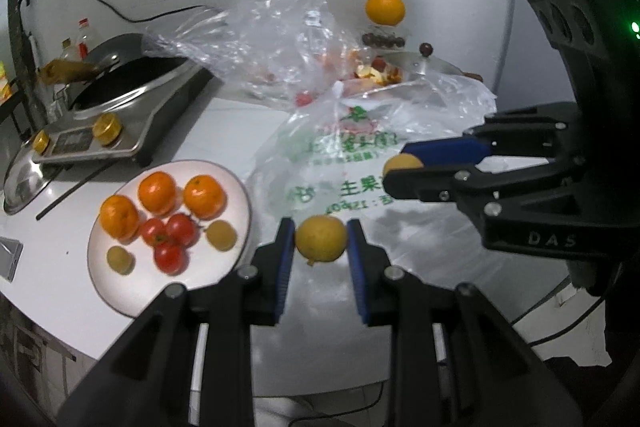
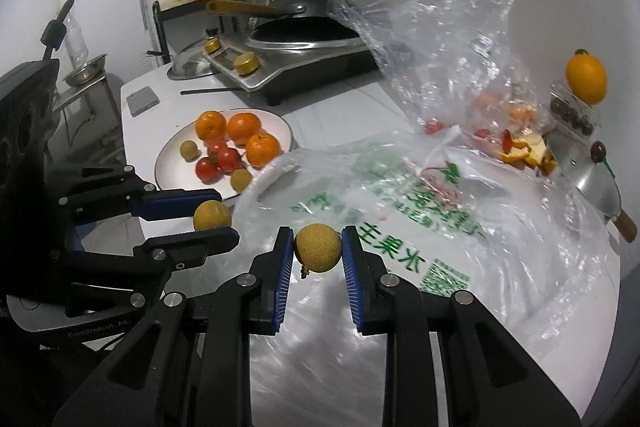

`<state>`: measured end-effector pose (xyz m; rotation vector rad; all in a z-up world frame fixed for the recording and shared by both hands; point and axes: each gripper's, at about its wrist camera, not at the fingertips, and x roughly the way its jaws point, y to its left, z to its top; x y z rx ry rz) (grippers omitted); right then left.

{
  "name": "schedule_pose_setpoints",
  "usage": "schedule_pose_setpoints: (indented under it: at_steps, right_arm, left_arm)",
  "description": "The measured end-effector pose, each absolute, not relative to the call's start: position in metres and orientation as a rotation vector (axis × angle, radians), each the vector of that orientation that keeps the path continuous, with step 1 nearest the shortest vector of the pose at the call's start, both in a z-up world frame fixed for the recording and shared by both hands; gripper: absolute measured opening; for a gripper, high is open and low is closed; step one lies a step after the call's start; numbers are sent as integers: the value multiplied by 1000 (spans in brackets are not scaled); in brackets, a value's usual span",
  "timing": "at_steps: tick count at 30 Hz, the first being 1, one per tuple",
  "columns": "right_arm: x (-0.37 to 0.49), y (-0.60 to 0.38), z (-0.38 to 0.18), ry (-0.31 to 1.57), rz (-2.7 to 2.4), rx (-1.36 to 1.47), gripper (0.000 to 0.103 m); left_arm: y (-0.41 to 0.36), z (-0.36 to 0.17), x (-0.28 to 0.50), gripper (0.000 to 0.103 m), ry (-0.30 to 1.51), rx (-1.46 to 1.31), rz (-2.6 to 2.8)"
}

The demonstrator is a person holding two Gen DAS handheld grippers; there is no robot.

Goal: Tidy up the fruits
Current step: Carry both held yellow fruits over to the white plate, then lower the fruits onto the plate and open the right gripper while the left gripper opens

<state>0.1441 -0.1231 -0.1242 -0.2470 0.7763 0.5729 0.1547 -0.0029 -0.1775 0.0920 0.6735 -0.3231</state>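
My left gripper (image 1: 321, 241) is shut on a small yellow-brown fruit (image 1: 321, 238), held above the plastic bag. It shows in the right wrist view (image 2: 218, 215) at the left with its fruit (image 2: 212, 215). My right gripper (image 2: 317, 248) is shut on another small yellow-brown fruit (image 2: 318, 247); it shows in the left wrist view (image 1: 404, 167) at the right with that fruit (image 1: 401, 163). A white plate (image 1: 120, 291) on the counter holds three oranges (image 1: 157, 193), three tomatoes (image 1: 170, 257) and two small yellow fruits (image 1: 221, 235). The plate (image 2: 168, 163) lies left of the bag.
A printed plastic bag (image 2: 420, 227) lies flat on the counter; a clear bag (image 2: 448, 39) with fruit scraps stands behind it. An induction cooker with a wok (image 1: 120, 95) sits at the back left. A pot lid (image 2: 592, 179) lies at the right. An orange (image 1: 385, 7) sits by the wall.
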Motion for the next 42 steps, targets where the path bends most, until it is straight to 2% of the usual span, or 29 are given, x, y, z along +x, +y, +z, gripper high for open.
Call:
schedule_pose_setpoints:
  at_steps: [42]
  right_arm:
    - [161, 6, -153, 855, 720, -349, 27]
  left_arm:
    - [122, -209, 166, 27, 702, 16, -155]
